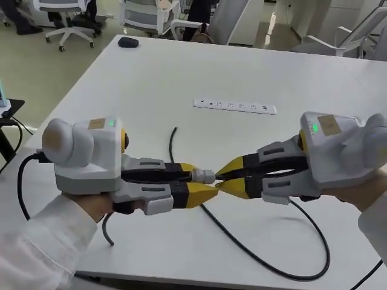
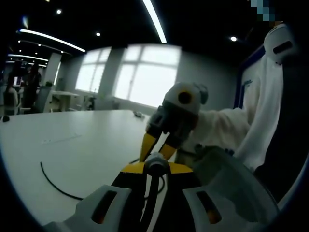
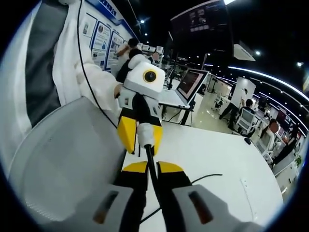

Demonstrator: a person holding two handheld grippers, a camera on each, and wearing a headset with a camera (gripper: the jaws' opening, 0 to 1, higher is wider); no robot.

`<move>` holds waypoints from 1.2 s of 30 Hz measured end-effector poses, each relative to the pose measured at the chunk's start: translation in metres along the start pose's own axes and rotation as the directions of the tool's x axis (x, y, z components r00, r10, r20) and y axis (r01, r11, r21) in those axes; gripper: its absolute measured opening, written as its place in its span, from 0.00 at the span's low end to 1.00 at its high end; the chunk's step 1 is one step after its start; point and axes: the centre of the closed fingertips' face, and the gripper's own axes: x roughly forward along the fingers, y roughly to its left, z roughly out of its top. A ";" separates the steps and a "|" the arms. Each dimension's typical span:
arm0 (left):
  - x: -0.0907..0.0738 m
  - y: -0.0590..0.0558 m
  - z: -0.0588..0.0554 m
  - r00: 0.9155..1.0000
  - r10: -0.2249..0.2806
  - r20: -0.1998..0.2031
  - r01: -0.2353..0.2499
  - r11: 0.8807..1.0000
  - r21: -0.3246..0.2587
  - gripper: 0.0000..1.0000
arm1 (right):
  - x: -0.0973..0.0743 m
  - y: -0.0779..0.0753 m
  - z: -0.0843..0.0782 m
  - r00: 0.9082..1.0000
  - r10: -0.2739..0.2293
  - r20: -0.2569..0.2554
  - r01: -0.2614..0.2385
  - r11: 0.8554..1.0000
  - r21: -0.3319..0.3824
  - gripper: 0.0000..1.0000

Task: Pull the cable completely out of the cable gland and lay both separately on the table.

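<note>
Cable (image 3: 150, 169): thin, black, limp, light; slack trails over table (image 1: 242, 66). Cable gland (image 1: 204, 176): small, rigid, smooth, held above table. Left gripper (image 1: 202, 180) jaws clamped on gland. Right gripper (image 1: 222, 179) jaws pinching cable just beside gland, judged best hold for straight pull.

Head view: the left gripper (image 1: 201, 180) encloses most of the cable gland (image 1: 207, 176); only its pale end protrudes. The right gripper (image 1: 220, 180), clamped on the cable (image 1: 254, 260), conceals the section next to the gland, so how far the cable reaches into the gland cannot be determined. Both grippers mask the cable's course across the worktop (image 1: 181, 72) beneath them. The lower picture edge crops the left sleeve (image 1: 36, 254). Markings on the power strip (image 1: 234, 106) are too small to read. A dark object (image 1: 127, 41) near the far worktop edge is too small to identify.
</note>
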 end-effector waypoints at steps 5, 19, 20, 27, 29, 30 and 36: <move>-0.001 0.003 0.003 1.000 0.008 0.021 -0.007 1.000 -0.022 0.17 | 0.000 -0.002 0.002 1.000 -0.005 0.013 0.005 1.000 0.000 0.04; -0.005 0.005 0.011 0.998 0.019 0.067 -0.014 0.998 -0.068 0.17 | -0.001 -0.003 0.003 0.999 -0.014 0.036 0.013 1.000 0.025 0.03; -0.005 0.005 0.012 0.998 0.019 0.067 -0.014 0.998 -0.067 0.17 | -0.002 -0.003 0.003 0.999 -0.014 0.037 0.013 1.000 0.026 0.03; -0.007 0.008 0.010 0.998 0.037 0.055 -0.034 0.998 -0.061 0.17 | -0.002 -0.006 -0.005 0.999 -0.021 0.029 0.020 0.999 0.039 0.03; -0.007 0.009 0.010 0.998 0.041 0.054 -0.038 0.997 -0.062 0.17 | -0.004 -0.008 -0.008 0.999 -0.029 0.032 0.027 0.998 0.053 0.03; -0.007 0.009 0.010 0.998 0.042 0.054 -0.038 0.997 -0.061 0.17 | -0.006 -0.009 -0.011 0.999 -0.035 0.032 0.033 0.998 0.062 0.03; -0.007 0.009 0.009 0.998 0.041 0.051 -0.038 0.997 -0.060 0.17 | -0.019 -0.015 -0.030 0.998 -0.067 0.021 0.065 0.992 0.106 0.04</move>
